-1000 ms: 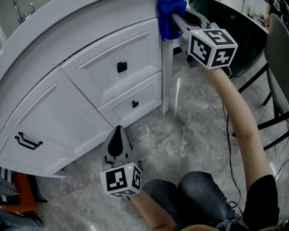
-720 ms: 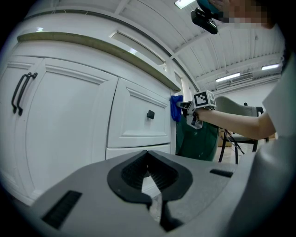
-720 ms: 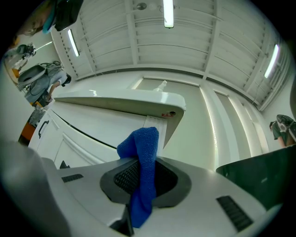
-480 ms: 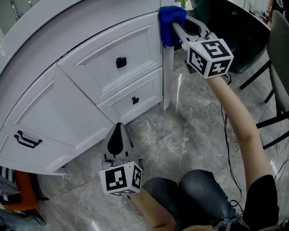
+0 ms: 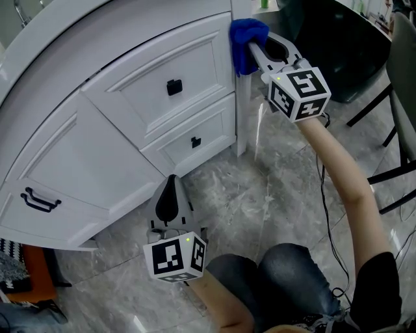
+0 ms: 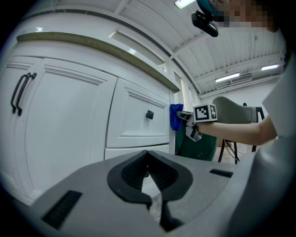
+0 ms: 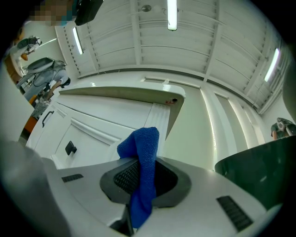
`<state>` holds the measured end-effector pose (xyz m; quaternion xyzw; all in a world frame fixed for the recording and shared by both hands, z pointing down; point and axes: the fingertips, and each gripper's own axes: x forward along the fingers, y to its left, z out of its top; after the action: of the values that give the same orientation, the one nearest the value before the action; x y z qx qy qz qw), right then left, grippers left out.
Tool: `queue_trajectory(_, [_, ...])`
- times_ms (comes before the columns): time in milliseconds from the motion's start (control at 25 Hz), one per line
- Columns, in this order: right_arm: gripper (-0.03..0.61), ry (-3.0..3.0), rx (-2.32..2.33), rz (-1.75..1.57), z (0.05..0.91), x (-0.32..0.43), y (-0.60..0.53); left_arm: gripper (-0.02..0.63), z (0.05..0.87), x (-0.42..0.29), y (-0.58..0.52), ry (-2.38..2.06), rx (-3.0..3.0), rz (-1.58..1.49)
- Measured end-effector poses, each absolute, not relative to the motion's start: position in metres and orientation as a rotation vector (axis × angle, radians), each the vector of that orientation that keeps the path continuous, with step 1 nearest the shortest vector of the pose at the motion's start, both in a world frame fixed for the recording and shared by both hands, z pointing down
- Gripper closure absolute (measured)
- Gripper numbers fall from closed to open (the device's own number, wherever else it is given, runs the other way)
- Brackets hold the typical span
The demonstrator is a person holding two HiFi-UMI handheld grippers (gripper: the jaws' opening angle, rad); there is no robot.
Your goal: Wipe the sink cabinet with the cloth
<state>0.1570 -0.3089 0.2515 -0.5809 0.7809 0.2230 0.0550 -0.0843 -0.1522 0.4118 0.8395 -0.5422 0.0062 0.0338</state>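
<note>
This looks like a home-style room set up inside a large hall. A white curved sink cabinet with panelled drawers (image 5: 130,97) and black square knobs (image 5: 174,86) stands on grey marbled floor tiles (image 5: 260,195). Overhead runs a white ribbed panel ceiling (image 7: 152,41) with long tube lights (image 7: 172,14).

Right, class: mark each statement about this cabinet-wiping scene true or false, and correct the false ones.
1. The right claw grips a blue cloth. True.
2. The left claw holds a sponge. False: it is shut, with nothing in it.
3. The cloth is up by the cabinet's corner post. True.
4. The upper drawer hangs open. False: it is shut.
</note>
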Motion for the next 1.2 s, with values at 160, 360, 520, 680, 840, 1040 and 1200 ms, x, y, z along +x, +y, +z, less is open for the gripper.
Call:
queue_trajectory(160, [0.520,2.376,-1.763,0.682,0.263,0.157,-0.309,0.609,0.412,-0.085,-0.152,-1.668,2.580,0.020])
queue_trajectory(360, [0.520,2.400,-1.764,0.691,0.277,0.157,-0.310,0.609,0.413,-0.084,-0.152,-1.667,2.580,0.026])
queue_trajectory(520, [0.520,2.412,-1.764,0.682,0.288,0.156,-0.311,0.609,0.414,-0.083,-0.153,-1.666,2.579,0.030])
queue_trajectory(680, [0.520,2.414,-1.765,0.676,0.296,0.157,-0.311,0.609,0.414,-0.083,-0.153,-1.667,2.583,0.032])
queue_trajectory(840, [0.520,2.423,-1.767,0.667,0.301,0.157,-0.311,0.609,0.414,-0.083,-0.153,-1.667,2.580,0.035])
queue_trajectory(1040, [0.520,2.440,-1.767,0.662,0.310,0.156,-0.312,0.609,0.414,-0.082,-0.153,-1.668,2.583,0.037])
queue_trajectory(1200, [0.520,2.452,-1.775,0.654,0.320,0.156,-0.312,0.609,0.415,-0.082,-0.153,-1.668,2.579,0.041])
